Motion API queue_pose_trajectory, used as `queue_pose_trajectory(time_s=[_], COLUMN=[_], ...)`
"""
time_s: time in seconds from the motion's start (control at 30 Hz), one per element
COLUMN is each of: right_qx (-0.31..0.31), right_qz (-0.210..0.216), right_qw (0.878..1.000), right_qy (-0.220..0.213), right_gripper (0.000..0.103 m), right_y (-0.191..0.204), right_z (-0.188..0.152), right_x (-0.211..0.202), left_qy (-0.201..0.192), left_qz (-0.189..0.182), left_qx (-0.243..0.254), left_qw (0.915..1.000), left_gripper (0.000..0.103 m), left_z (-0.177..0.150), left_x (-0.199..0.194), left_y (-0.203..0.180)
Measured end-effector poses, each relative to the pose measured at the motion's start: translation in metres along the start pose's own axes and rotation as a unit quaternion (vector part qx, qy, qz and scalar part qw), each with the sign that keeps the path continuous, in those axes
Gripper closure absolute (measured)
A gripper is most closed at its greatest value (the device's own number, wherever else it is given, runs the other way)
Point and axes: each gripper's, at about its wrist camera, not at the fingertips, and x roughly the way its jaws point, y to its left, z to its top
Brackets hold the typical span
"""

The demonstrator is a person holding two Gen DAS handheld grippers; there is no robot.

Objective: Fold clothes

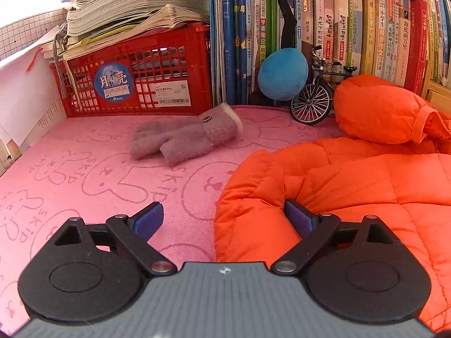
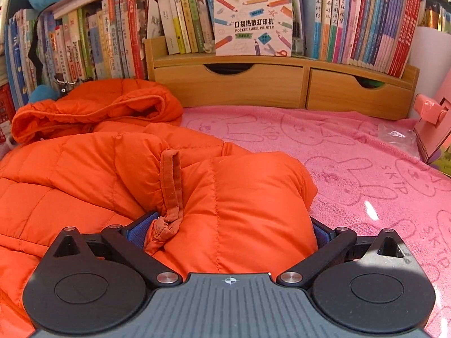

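An orange puffy hooded jacket (image 1: 352,186) lies crumpled on the pink bunny-print towel (image 1: 84,174). Its hood (image 1: 375,107) rests toward the books. My left gripper (image 1: 224,218) is open wide at the jacket's left edge. The right finger presses into a fold, and the left finger hovers over bare towel. In the right wrist view the jacket (image 2: 239,197) bulges between the wide-apart fingers of my right gripper (image 2: 231,229), which is open. A cuff or trim strip (image 2: 170,186) hangs beside its left finger. The hood (image 2: 98,104) lies at the far left.
A pair of grey-purple mittens (image 1: 186,138) lies on the towel ahead, before a red crate (image 1: 141,79) topped with papers. A blue plush ball (image 1: 282,73) and miniature bicycle (image 1: 313,101) stand by the books. A wooden drawer shelf (image 2: 231,84) and pink stand (image 2: 431,124) border the towel (image 2: 366,155).
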Motion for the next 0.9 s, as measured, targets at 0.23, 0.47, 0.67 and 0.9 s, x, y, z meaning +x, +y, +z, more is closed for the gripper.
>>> queue_pose_trajectory(time_s=[0.23,0.47,0.67,0.9], right_qx=[-0.001,0.042,0.089,0.105], right_qz=[-0.004,0.01,0.095,0.124], right_qw=[1.0,0.999,0.989,0.982], right_qy=[-0.001,-0.022,-0.063,-0.095], right_gripper=[0.0,0.0,0.0,0.001], right_y=[0.001,-0.004,-0.005,-0.002], right_z=[0.001,-0.003,-0.013,-0.028], right_x=[0.0,-0.023,-0.073,-0.11], left_qy=[0.002,-0.015,-0.099,-0.067], left_qz=[-0.008,-0.029,-0.122,-0.2], left_qx=[-0.009,-0.033,0.011,0.028], left_qw=[0.9999,0.9989,0.9874,0.9772], left_gripper=[0.009,0.009,0.009,0.008], left_z=[0.001,-0.001,-0.023,-0.041], left_x=[0.001,-0.027,-0.124,-0.143], left_y=[0.003,0.022,0.031,0.007])
